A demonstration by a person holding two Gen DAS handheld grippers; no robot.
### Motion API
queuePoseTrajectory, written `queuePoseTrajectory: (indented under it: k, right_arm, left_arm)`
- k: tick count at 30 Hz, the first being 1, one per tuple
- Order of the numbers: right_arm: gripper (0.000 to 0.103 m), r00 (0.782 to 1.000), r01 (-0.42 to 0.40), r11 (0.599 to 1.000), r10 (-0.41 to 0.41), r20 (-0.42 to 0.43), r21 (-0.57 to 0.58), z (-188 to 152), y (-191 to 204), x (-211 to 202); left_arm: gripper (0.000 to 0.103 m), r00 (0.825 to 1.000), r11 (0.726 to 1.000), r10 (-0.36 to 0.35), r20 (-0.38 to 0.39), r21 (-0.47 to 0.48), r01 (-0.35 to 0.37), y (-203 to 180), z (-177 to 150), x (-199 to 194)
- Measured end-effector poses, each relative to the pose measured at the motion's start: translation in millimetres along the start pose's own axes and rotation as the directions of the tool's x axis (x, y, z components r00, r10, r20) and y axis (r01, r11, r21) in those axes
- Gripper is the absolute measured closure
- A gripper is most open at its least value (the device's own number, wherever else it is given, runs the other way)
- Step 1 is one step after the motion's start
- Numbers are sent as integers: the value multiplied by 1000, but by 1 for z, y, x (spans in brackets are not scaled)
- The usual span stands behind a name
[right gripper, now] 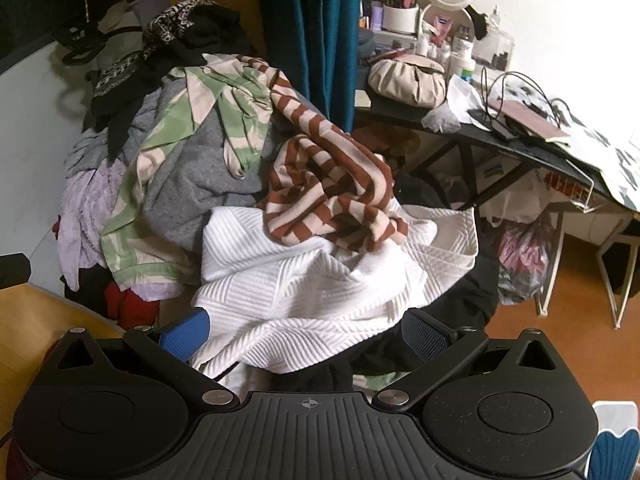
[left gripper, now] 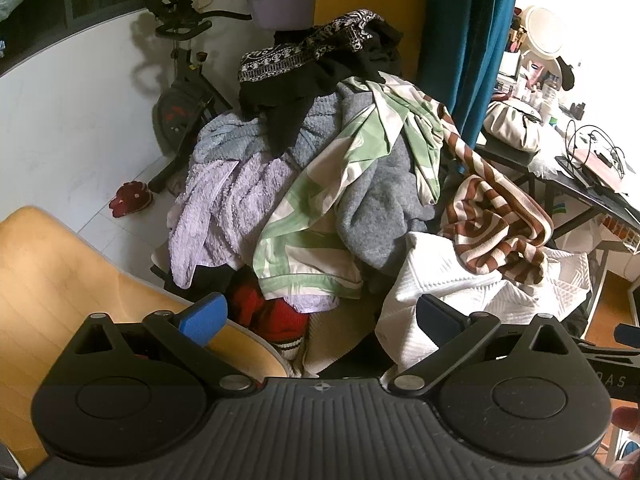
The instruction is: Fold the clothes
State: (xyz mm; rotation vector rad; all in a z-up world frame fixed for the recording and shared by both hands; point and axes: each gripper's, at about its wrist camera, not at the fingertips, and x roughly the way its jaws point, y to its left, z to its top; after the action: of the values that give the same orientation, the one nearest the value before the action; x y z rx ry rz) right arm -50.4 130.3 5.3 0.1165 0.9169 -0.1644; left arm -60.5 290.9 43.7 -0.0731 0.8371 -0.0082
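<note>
A tall heap of unfolded clothes fills both views. It holds a white textured garment point(right gripper: 320, 280) point(left gripper: 452, 276), a brown-and-cream striped top point(right gripper: 332, 192) point(left gripper: 496, 216), a grey knit point(left gripper: 376, 208) point(right gripper: 192, 184), a green-and-white cloth point(left gripper: 320, 208), a lilac towel point(left gripper: 224, 208), a red garment point(left gripper: 276, 316) and a black patterned piece point(left gripper: 312, 48) on top. My left gripper point(left gripper: 320, 316) is open, just short of the heap's base with nothing between its fingers. My right gripper point(right gripper: 306, 330) is open, with the white garment's lower edge lying between its blue pads point(right gripper: 188, 334).
A wooden table surface point(left gripper: 60, 280) lies at the left. An exercise bike point(left gripper: 180, 96) stands behind the heap by the white wall. A teal curtain point(right gripper: 316, 32) hangs behind. A cluttered black desk point(right gripper: 500, 132) with cosmetics and cables is at the right, with bags under it.
</note>
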Motion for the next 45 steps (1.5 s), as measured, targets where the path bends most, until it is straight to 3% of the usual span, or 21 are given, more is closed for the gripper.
queuePoseTrajectory:
  k: [16, 22, 30, 45]
  right_arm:
    - [1, 992, 103, 994, -101, -80, 24, -16, -26, 9]
    - [1, 989, 92, 996, -88, -119, 22, -8, -42, 32]
    - [1, 994, 22, 999, -18, -109, 37, 39, -65, 71]
    - [1, 976, -125, 990, 134, -173, 64, 93, -113, 146]
  left_arm:
    - [0, 993, 997, -78, -92, 20, 80, -28, -8, 30]
    - [0, 989, 997, -74, -128, 26, 78, -47, 1, 52]
    - [0, 991, 1000, -14, -136, -5, 13, -67, 33, 80]
    - [0, 972, 986, 140, -189, -59, -153, -108, 74, 122]
